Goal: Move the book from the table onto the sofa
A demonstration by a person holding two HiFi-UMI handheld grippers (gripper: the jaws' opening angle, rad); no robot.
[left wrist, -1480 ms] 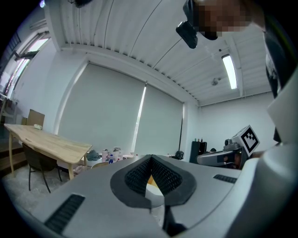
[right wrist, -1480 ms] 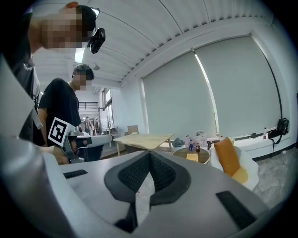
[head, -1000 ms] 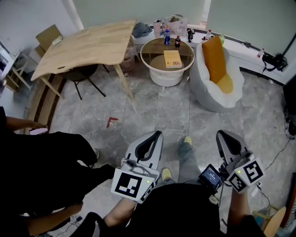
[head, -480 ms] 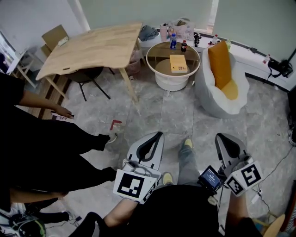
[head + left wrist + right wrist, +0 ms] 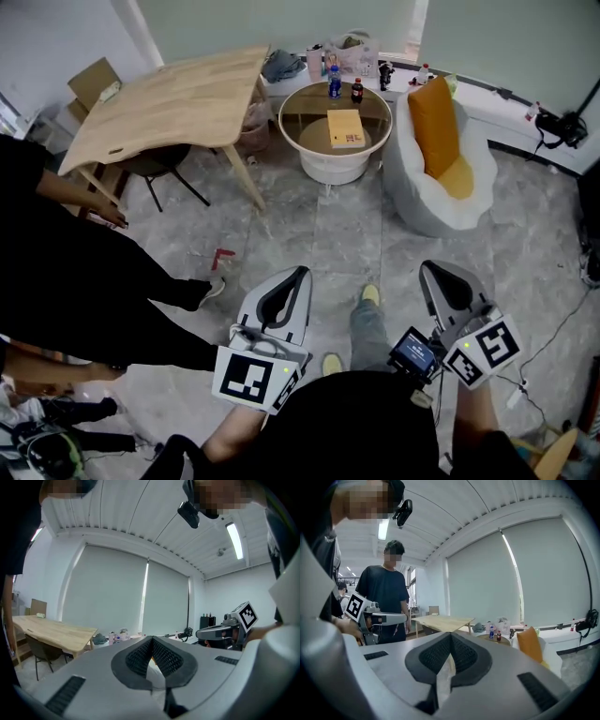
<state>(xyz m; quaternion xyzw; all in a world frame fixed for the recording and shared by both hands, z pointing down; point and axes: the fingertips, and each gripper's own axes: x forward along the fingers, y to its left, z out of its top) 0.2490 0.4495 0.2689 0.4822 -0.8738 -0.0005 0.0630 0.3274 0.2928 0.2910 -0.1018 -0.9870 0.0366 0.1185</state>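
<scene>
A yellow book [image 5: 345,128] lies flat on the round glass-topped table [image 5: 309,103] at the far side of the room. To its right stands the white sofa [image 5: 441,192] with an orange cushion [image 5: 431,120]. My left gripper [image 5: 301,271] and right gripper [image 5: 427,267] are held close to my body over the floor, far from the book, both pointing toward it. In the left gripper view the left gripper [image 5: 151,639] is shut and empty. The right gripper [image 5: 451,635] in its own view is also shut on nothing; that view shows the orange cushion [image 5: 529,649].
A wooden table [image 5: 169,94] with a dark chair [image 5: 155,167] under it stands at the far left. Bottles [image 5: 334,82] stand at the round table's back edge. A person in black [image 5: 84,281] stands close on my left. Cables [image 5: 572,319] lie on the floor at the right.
Both grippers have been carried forward a little and stay shut. The person in black at the left has stepped further into view, with a leg stretched across the floor.
</scene>
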